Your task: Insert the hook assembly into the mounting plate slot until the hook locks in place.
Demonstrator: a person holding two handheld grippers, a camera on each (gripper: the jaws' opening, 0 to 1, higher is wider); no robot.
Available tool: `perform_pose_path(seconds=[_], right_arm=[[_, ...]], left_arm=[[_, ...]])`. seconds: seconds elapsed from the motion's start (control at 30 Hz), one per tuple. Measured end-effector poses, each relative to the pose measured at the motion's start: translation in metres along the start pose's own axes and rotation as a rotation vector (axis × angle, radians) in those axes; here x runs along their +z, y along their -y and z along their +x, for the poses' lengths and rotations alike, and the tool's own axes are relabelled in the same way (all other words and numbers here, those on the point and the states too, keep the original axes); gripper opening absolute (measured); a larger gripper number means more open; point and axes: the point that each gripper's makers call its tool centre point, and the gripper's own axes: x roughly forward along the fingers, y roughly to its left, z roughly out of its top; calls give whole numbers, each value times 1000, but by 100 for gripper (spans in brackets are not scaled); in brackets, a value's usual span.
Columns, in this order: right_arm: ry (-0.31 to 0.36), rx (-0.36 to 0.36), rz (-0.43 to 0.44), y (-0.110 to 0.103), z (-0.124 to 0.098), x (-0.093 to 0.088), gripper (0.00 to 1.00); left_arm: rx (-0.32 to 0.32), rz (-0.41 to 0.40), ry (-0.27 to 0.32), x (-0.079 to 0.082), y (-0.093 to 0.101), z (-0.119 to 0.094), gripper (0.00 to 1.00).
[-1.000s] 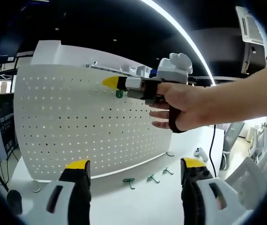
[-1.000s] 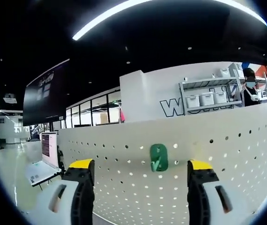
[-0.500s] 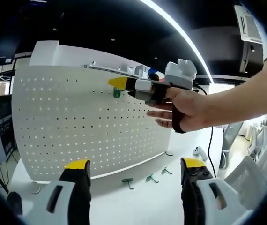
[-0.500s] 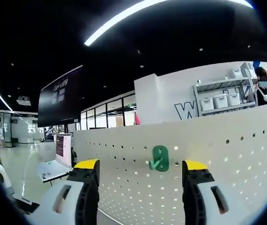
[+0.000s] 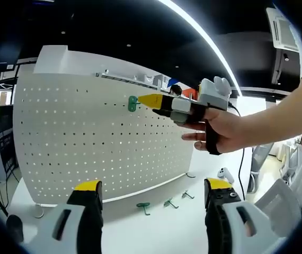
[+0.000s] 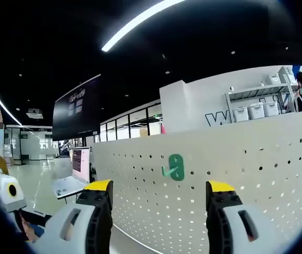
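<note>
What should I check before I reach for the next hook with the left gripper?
1. Green hook seated on the pegboard: ok, it sits on the board near the top edge; whether it has locked, cannot tell.
2. Right gripper free of the hook: ok, its fingers are empty and apart from it.
3. Left gripper ready to grasp: ok, open and empty.
4. Spare hooks available: ok, three lie on the white table at the board's foot.
5. Path to the spare hooks: ok, nothing lies between the left gripper and them.
6. All target objects in view: ok.
</note>
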Motion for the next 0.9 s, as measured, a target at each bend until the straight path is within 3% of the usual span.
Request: perform_pose_path(seconds=[0.33,0.9], right_arm=[[-62,31,-6,4,-39,-25,69],[-83,17,-1,8,-77,-39,68]], left_arm=[[2,8,-9,-2,1,1,81],[0,3,-13,-4,6,3,81]])
